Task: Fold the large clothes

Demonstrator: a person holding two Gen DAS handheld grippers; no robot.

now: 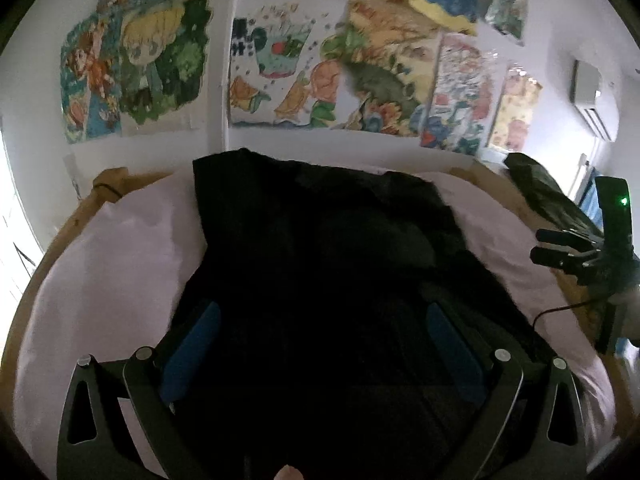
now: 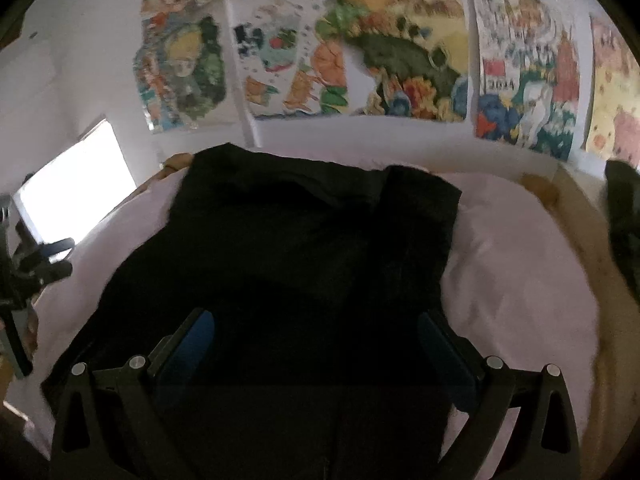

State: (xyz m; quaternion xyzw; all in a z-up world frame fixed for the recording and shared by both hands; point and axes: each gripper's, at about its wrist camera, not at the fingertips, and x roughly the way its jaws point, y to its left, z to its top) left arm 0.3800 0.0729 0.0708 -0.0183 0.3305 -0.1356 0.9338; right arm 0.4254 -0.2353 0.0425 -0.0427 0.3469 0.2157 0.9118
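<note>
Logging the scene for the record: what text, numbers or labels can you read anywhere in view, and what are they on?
"2024", roughly legible, blurred: on a white patch in a children's drawing on the wall, right wrist view.
Dark marks on the fish drawing: possibly characters, unreadable.
Black garment, pink sheet, air conditioner: no legible text.

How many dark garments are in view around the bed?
2: a black garment spread on the pink sheet, and another dark one heaped at the bed's right edge; others may be hidden.
</note>
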